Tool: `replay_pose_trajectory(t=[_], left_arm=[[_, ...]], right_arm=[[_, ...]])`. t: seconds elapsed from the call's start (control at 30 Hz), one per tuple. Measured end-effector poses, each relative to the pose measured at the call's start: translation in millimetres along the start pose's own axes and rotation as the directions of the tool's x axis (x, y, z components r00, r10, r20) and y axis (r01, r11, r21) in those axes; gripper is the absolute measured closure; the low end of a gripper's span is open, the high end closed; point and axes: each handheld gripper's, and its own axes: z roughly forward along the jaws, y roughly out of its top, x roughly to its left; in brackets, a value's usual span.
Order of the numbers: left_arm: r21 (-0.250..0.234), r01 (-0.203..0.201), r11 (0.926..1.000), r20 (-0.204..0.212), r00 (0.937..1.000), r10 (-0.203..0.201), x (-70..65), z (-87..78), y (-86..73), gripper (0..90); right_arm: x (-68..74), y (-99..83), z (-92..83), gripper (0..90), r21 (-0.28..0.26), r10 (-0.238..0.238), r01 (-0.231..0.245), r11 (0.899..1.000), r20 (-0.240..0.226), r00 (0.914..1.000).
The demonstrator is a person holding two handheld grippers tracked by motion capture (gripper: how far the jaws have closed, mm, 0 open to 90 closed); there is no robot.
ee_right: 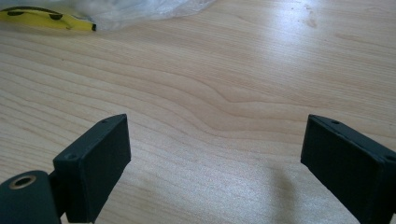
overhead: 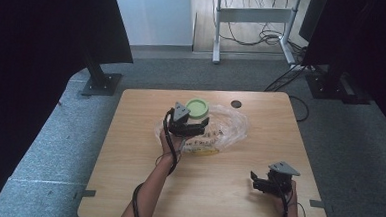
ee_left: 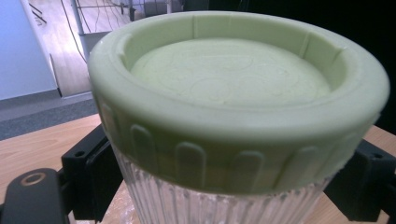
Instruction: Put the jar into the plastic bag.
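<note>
A ribbed clear glass jar with a pale green screw lid (overhead: 197,108) (ee_left: 233,74) stands at the back middle of the wooden table (overhead: 138,150), at the edge of a crumpled clear plastic bag (overhead: 227,128). My left gripper (overhead: 194,118) (ee_left: 224,186) has its black jaws against both sides of the glass just under the lid. My right gripper (overhead: 253,182) (ee_right: 215,158) hovers low over bare wood at the front right, jaws wide apart with nothing between them.
A yellow item with black markings (overhead: 204,149) (ee_right: 46,19) lies inside the bag (ee_right: 140,9). A small black disc (overhead: 237,104) sits near the table's far edge. Stand bases and desk legs are on the floor beyond.
</note>
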Motion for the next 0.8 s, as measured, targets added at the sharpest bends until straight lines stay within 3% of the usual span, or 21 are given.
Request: replay_pose_trajectory(t=[0.43,0.7,0.8], left_arm=[[0.016,0.037,0.9992,-0.022,0.9991,-0.036,6.8,25.6,-8.4,11.6],[0.059,0.028,0.9979,-0.052,0.9984,-0.025,11.8,41.5,-20.1,11.6],[0.071,0.045,0.9965,-0.068,0.9969,-0.041,15.7,47.8,-24.2,11.6]], right_arm=[[0.4,0.1,0.3,8.2,0.003,-0.008,0.008,1.000,-0.002,1.0000],[0.9,0.2,0.4,8.2,0.006,-0.012,0.012,1.000,-0.004,0.9999],[1.2,0.2,0.4,8.2,0.006,-0.014,0.014,1.000,-0.003,0.9999]])
